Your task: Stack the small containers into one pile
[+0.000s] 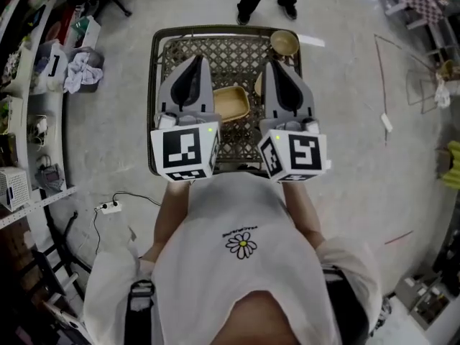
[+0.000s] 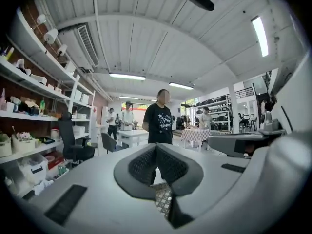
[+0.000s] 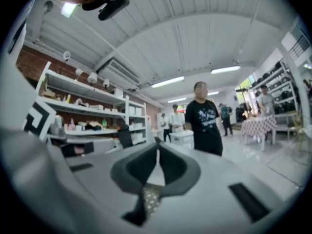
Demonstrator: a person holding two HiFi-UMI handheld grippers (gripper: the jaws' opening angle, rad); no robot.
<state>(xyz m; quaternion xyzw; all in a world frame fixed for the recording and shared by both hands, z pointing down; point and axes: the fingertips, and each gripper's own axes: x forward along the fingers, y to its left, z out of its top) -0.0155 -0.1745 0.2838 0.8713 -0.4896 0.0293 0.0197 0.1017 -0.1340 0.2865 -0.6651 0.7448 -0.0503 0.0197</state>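
Both tongs held level above the lattice table (image 1: pixel 167 62), seen from the head view. The left gripper (image 1: pixel 197 59) and the right gripper (image 1: pixel 277 65) each have their jaws pressed together on nothing (each gripper view confirms it: pads meet, with only the room and a standing person (image 2: pixel 159 121) beyond).

The containers are not yet one pile. A square tan container (image 1: pixel 231 103) lies mid-table between the two grippers, and a round bowl (image 1: pixel 284 43) sits well apart at the far right corner. A tan edge (image 1: pixel 257 85) just left of the right gripper may be a third, mostly hidden.

To do the pick well, tip one gripper downward, spread its jaws before descending, and pinch a single wall of the round bowl. Then carry it level and lower it centred over the square one, steadied by the other gripper.
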